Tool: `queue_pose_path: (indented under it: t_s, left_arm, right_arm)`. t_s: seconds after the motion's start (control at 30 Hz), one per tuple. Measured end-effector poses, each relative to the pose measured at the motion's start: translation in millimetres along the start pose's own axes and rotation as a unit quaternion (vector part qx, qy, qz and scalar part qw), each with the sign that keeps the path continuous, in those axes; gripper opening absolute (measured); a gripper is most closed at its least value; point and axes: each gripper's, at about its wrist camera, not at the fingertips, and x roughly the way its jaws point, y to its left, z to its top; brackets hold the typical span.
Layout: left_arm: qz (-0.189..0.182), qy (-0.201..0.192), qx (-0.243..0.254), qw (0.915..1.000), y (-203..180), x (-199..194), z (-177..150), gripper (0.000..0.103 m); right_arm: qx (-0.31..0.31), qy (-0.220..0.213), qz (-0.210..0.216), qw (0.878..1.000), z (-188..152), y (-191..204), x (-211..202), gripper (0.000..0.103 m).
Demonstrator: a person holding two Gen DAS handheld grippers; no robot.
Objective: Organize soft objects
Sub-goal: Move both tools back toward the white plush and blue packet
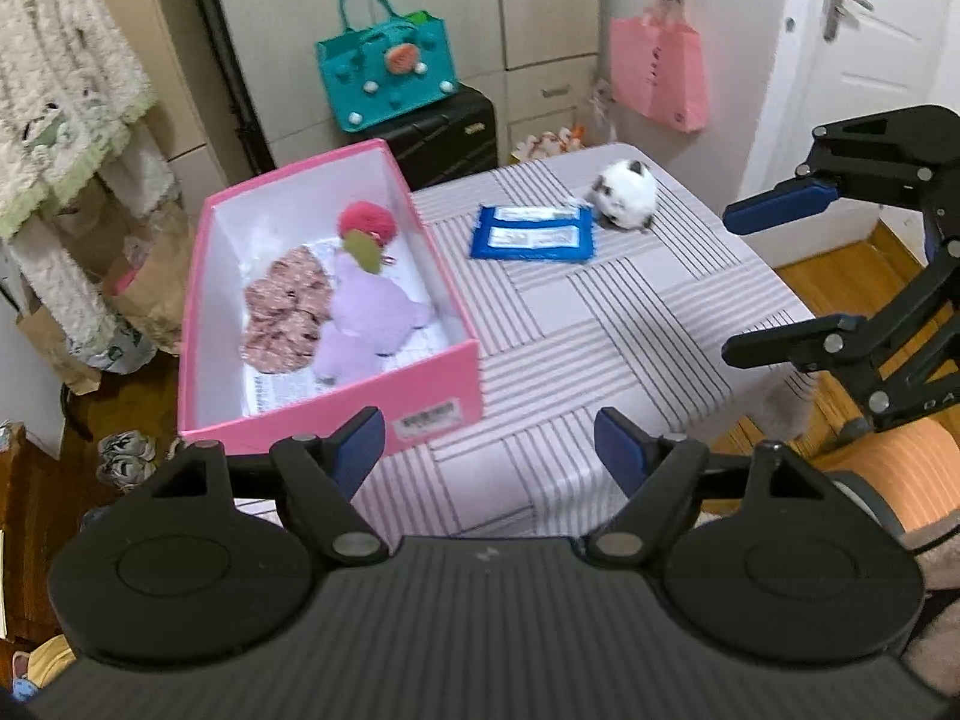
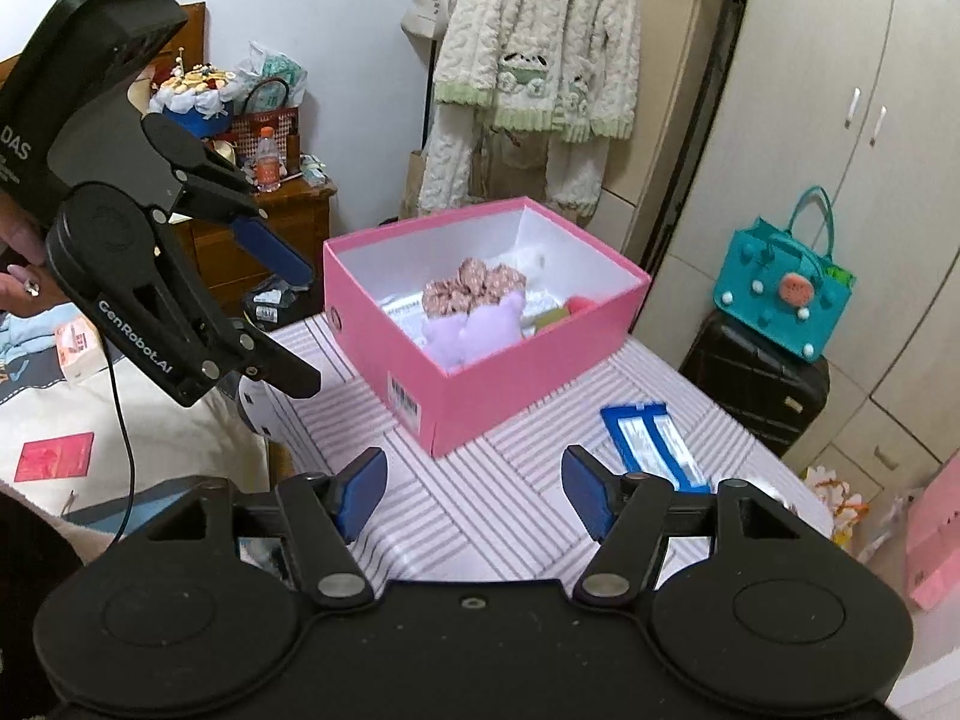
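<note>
A pink box (image 1: pixel 432 381) stands on the left of the striped table (image 1: pixel 600 330). It holds a floral scrunchie (image 1: pixel 288 312), a purple plush (image 1: pixel 360 324) and a red pom-pom (image 1: pixel 365 221). Behind it on the cloth lie a blue packet (image 1: pixel 534 234) and a white plush cat (image 1: pixel 625 195). My left gripper (image 1: pixel 489 438) hovers open over the near table edge, nothing between its fingers. My right gripper (image 1: pixel 729 287) hangs open off the table's right side, also empty. In the right wrist view the right gripper (image 2: pixel 474 468) faces the box (image 2: pixel 480 396) and the packet (image 2: pixel 654 444), with the left gripper (image 2: pixel 306 330) up at the left.
A teal bag (image 1: pixel 387 75) sits on a black suitcase (image 1: pixel 450 138) behind the table. A pink bag (image 1: pixel 657 72) hangs on the wardrobe, and fluffy robes (image 2: pixel 528 78) hang to the left. Wooden floor (image 1: pixel 840 276) lies to the right. A hand (image 2: pixel 18 282) holds the left gripper.
</note>
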Motion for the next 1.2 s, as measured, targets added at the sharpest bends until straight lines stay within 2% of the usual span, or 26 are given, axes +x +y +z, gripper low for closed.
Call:
queue_pose_path:
  t_s: [0.3,0.4,0.47,0.67,1.03,1.2]
  left_arm:
    - [-0.039,0.028,0.024,0.9986,-36,25,-8,0.077]
    - [-0.054,0.037,0.021,0.9976,-42,37,-7,0.077]
    - [-0.064,0.039,0.021,0.997,-45,46,-4,0.077]
    - [-0.077,0.031,0.026,0.9962,-52,75,6,0.077]
    - [-0.137,0.021,0.022,0.9901,-73,117,25,0.077]
    - [-0.125,0.007,0.024,0.9919,-80,134,41,0.08]
  right_arm:
    - [0.047,0.023,0.003,0.999,-48,-13,10,0.071]
    - [0.067,0.021,0.007,0.998,-63,-22,13,0.071]
    - [0.071,0.013,-0.005,0.997,-74,-28,14,0.071]
    - [0.091,0.002,-0.029,0.995,-101,-54,22,0.071]
    - [0.129,-0.035,-0.046,0.99,-127,-102,47,0.072]
    - [0.129,-0.045,-0.063,0.989,-140,-122,64,0.074]
